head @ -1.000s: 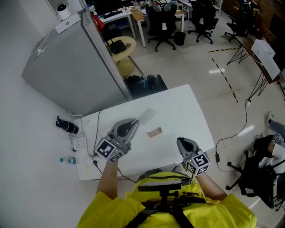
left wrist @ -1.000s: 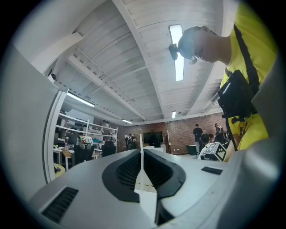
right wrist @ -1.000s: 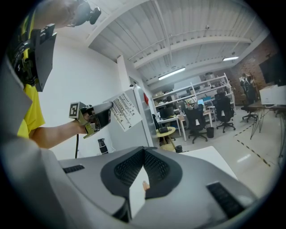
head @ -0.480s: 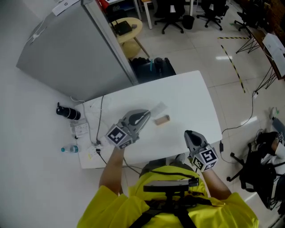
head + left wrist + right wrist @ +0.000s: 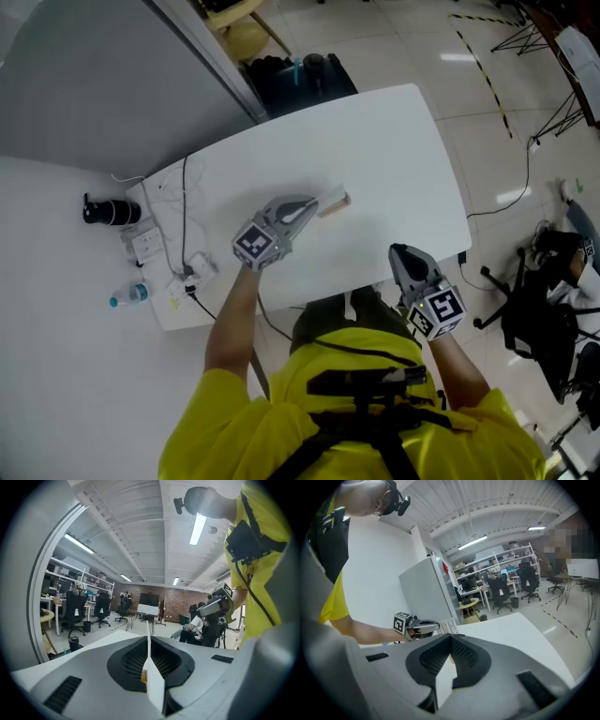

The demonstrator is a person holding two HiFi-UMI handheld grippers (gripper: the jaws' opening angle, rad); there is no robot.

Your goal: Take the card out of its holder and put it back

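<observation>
Our left tool (image 5: 312,208) had its jaws pressed nearly together on the card (image 5: 328,202). In the left gripper view the left tool (image 5: 149,641) showed the card (image 5: 149,629) as a thin pale edge standing upright in the seam and poking out past the tips. From the head view the card reached forward and to the right until its far end met the small tan holder (image 5: 345,199), which sat on the desk (image 5: 384,141). We could not tell whether the card's edge was in the holder or only against it. Our right tool (image 5: 399,253) hung well apart from them, just inside the desk's near edge and not far from its right-hand corner. Its jaws were closed with nothing between them, as the right gripper view showed (image 5: 450,640). Between the two tools the desk was bare. A wide bare stretch also ran from the holder to the far edge and the right edge. Towards the left end a thin cable (image 5: 184,220) trailed across the top. Past that left edge lay a black cylinder (image 5: 103,211) and a small bottle (image 5: 127,297). A grey partition (image 5: 94,75) stood close behind the far left corner.
</observation>
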